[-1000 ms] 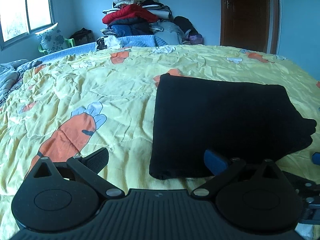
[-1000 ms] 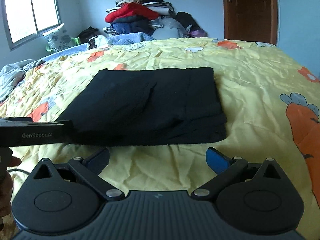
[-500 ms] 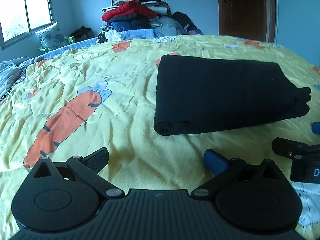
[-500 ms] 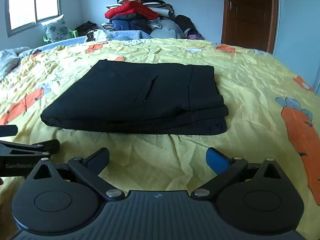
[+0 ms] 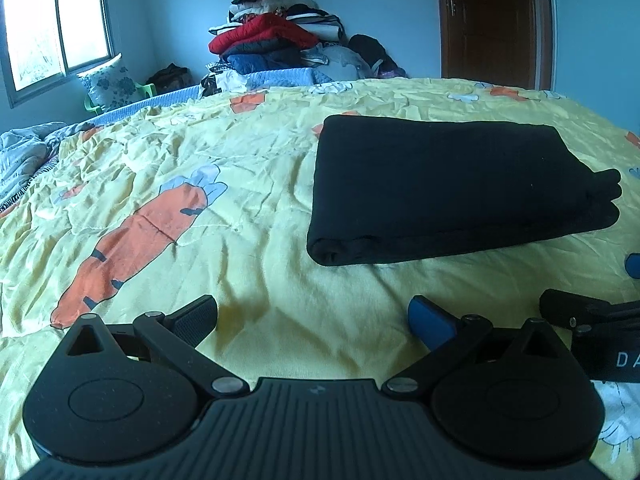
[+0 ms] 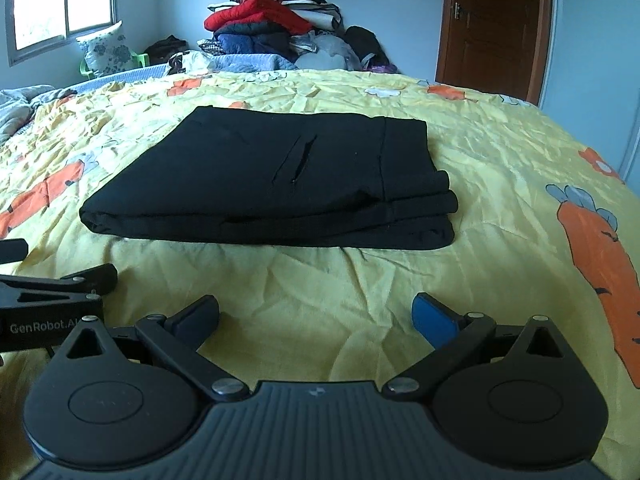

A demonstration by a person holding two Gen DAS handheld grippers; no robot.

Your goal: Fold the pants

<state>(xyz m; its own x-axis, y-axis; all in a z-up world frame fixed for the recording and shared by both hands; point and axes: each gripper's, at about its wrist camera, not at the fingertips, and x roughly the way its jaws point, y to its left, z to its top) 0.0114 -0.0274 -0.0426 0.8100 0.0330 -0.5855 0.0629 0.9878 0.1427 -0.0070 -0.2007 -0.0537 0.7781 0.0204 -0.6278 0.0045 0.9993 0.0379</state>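
Observation:
Black pants [image 5: 448, 184] lie folded in a flat rectangle on the yellow carrot-print bedspread [image 5: 248, 184]. In the right wrist view the pants [image 6: 280, 184] show stacked layers at the near right edge and a pocket slit on top. My left gripper [image 5: 314, 316] is open and empty, low over the bedspread, short of the pants' near left corner. My right gripper [image 6: 316, 316] is open and empty, short of the pants' near edge. Each gripper shows at the other view's edge.
A pile of clothes [image 5: 280, 48] is stacked beyond the bed's far side. A brown door [image 5: 488, 20] stands at the back right, a window [image 5: 52, 28] at the back left. A crumpled grey blanket [image 5: 20, 156] lies at the bed's left edge.
Both grippers have drawn back from the folded pants and dropped lower toward the bedspread. The pants lie unchanged. Both grippers stayed open.

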